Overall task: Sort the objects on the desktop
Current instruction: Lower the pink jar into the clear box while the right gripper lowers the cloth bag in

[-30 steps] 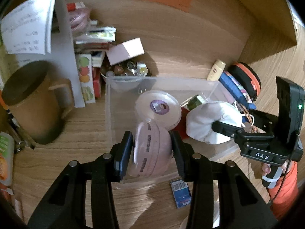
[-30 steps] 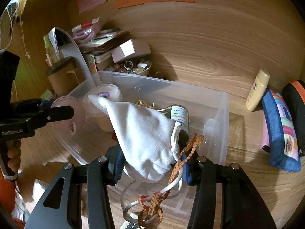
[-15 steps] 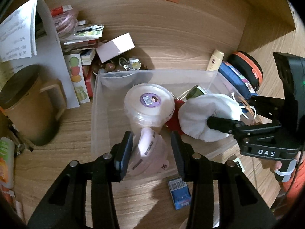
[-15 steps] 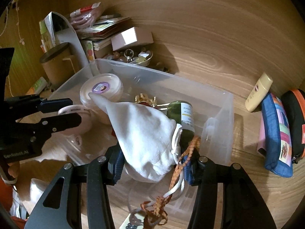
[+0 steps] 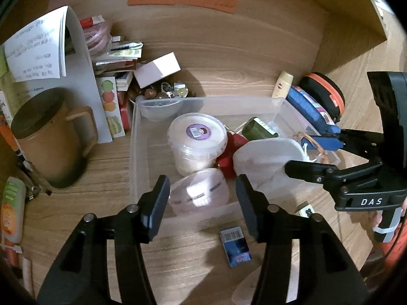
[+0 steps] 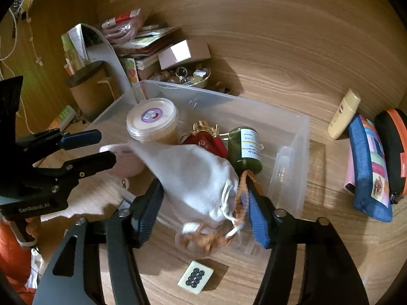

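A clear plastic bin (image 5: 137, 152) (image 6: 302, 137) stands on the wooden desk. A round pink container (image 5: 199, 194) lies on its side in the bin's near corner, between the fingers of my left gripper (image 5: 201, 203) (image 6: 104, 146). Those jaws are opening and the pads stand apart from it. A white drawstring pouch (image 6: 193, 172) (image 5: 264, 157) with an orange cord sags into the bin between the fingers of my right gripper (image 6: 203, 211) (image 5: 305, 155). Its jaws are opening too, and the pads no longer squeeze the cloth.
Inside the bin are a lidded tub (image 5: 197, 137), a red pouch (image 6: 206, 142) and a green jar (image 6: 245, 150). A blue box (image 5: 235, 245) and a tile (image 6: 195, 275) lie in front. A brown mug (image 5: 48, 137), papers, a trinket bowl (image 6: 193, 76), a cream tube (image 6: 343, 114) and pencil cases (image 6: 371, 167) surround it.
Both grippers have widened. The pink container dropped from upright between the left pads to lying in the bin. The white pouch slid lower from the right pads into the bin.
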Demonstrator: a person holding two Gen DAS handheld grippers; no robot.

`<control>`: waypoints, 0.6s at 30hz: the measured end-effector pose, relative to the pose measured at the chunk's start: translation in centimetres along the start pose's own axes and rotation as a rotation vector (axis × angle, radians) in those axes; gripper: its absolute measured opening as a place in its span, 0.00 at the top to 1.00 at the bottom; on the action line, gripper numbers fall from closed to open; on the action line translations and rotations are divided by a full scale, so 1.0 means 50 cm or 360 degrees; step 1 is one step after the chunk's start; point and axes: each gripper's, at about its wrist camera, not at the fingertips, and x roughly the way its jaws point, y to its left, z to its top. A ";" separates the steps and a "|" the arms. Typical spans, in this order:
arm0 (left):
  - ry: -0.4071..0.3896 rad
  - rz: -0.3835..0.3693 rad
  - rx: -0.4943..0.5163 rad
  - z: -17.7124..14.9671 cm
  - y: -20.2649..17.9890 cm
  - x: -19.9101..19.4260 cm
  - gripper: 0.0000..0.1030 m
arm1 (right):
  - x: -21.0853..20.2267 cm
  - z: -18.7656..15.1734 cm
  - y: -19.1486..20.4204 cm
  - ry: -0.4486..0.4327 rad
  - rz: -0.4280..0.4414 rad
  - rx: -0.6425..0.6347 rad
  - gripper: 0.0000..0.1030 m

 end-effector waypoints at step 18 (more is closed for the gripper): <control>-0.0080 0.0070 0.0027 -0.016 -0.020 -0.062 0.29 | -0.066 -0.039 0.018 -0.0063 -0.0051 0.0011 0.30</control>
